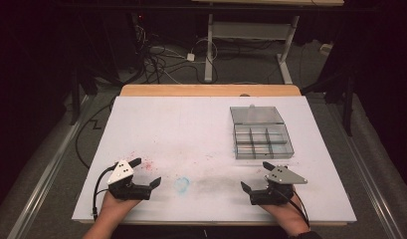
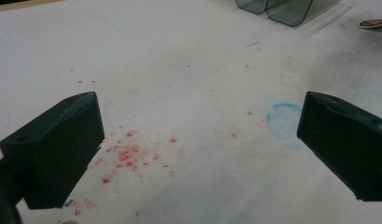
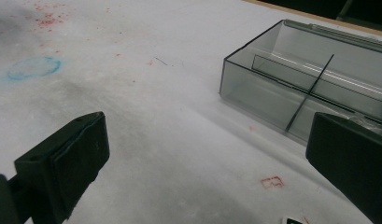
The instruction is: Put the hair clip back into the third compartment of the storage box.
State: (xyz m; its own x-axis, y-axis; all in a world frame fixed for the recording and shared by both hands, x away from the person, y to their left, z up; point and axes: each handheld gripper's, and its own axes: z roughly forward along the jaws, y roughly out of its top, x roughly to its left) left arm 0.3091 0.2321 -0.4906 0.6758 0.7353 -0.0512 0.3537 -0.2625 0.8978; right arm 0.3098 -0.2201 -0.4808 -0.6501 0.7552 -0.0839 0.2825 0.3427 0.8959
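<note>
Though both sets of jaws spread and bare, clear box [image 1: 261, 132] beyond right gripper [image 1: 256, 178], stains [image 2: 128, 154] between.

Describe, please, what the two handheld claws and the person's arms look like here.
Each claw, left claw and right claw, is black, with two blocky wedge-shaped jaws and a grey three-cornered plate on top; the left plate bears small dark dots. A black cable trails from each. A dark sleeve shows at the right wrist.

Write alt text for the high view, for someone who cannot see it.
A person's two hands rest at the near edge of a white table, each holding an open, empty gripper: the left gripper and the right gripper. Beyond the right one lies an open clear plastic compartment box, and faint red and blue stains mark the table.
</note>
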